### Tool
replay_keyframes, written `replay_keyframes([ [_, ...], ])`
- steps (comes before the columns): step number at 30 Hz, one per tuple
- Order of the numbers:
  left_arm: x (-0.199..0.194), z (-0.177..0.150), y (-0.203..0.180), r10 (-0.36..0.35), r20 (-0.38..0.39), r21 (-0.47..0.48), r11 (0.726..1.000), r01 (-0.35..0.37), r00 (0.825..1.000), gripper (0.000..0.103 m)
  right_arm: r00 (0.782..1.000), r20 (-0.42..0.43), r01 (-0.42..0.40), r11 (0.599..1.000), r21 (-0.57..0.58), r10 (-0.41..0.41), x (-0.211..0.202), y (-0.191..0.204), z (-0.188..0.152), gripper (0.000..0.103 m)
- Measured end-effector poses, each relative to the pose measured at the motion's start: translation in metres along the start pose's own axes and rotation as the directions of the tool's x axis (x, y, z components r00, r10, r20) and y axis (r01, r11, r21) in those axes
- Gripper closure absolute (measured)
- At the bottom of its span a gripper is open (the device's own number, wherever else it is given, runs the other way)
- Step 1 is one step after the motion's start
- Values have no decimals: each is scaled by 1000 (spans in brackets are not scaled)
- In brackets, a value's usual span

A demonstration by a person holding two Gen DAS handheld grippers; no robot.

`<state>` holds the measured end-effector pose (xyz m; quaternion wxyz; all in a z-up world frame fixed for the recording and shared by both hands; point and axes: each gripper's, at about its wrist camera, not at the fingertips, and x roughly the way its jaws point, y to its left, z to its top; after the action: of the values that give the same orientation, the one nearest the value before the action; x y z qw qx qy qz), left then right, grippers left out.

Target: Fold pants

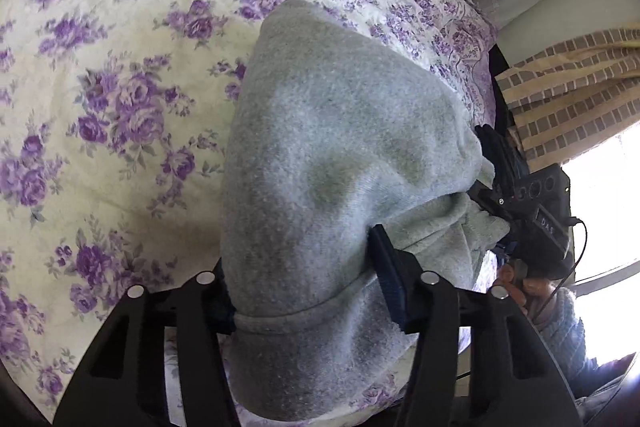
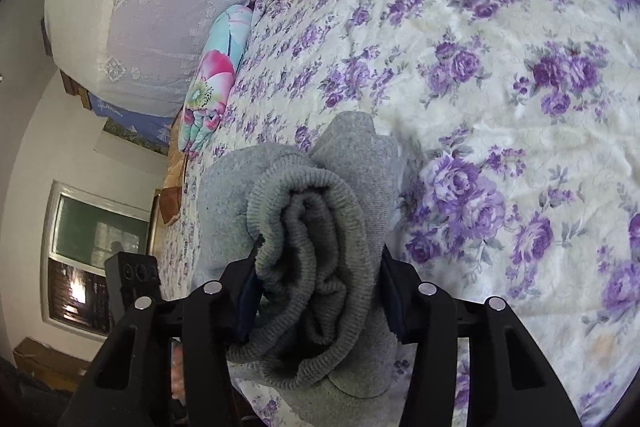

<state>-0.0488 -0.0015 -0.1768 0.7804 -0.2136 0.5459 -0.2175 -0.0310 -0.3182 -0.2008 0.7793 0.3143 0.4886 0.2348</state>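
Left gripper (image 1: 308, 291), seen through its own wrist camera, has its jaws closed around a thick gather of the grey pants (image 1: 320, 155), a hemmed or banded edge lying just inside the fingers. From there the fabric runs forward and drapes down onto the floral bedspread (image 1: 112, 75), with part of it apparently lifted clear of the bed. At the right of this view the right gripper (image 1: 486, 167) bites the far side of the same cloth, near the edge of the bed.

From the right wrist camera, the right gripper is likewise clamped — its fingers (image 2: 394, 291) press in on several bunched layers of ribbed cuff or waistband, rolled on themselves. Beyond the bundle lies the bedspread, a bright flowered pillow (image 2: 212, 79) at its far border.

Judging by the fleecy knit, the pants are soft, limp and fairly thick: light enough to carry, not slippery, nothing to break, but they will sag and crumple wherever unsupported. Ribbed bands and hems look the firmest places to hold — a pinch through all layers at two well-separated corners should keep an edge straight while the cloth is laid flat.
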Motion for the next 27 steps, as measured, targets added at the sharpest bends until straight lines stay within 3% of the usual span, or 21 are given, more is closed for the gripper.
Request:
replay_keyframes([
  [4,-14,-1,-20,40,20,93,995,-42,999,63,999,23,29,999,-40,-28,-17,18,-7,54],
  [8,-31,2,-38,27,45,130,991,-33,999,64,996,74,48,996,-79,-42,-44,40,-9,54],
  [12,-60,27,-70,-1,106,202,979,-21,994,64,987,156,49,990,-134,-27,-79,73,7,54],
  [16,-95,78,-107,-47,188,283,959,-8,981,64,968,250,42,976,-216,13,-115,116,52,54],
  [20,-123,136,-140,-70,282,336,941,-30,957,64,940,338,60,950,-308,50,-138,161,107,54],
  [27,-126,224,-156,-58,399,326,942,-83,915,64,899,425,65,928,-366,105,-124,188,201,54],
])
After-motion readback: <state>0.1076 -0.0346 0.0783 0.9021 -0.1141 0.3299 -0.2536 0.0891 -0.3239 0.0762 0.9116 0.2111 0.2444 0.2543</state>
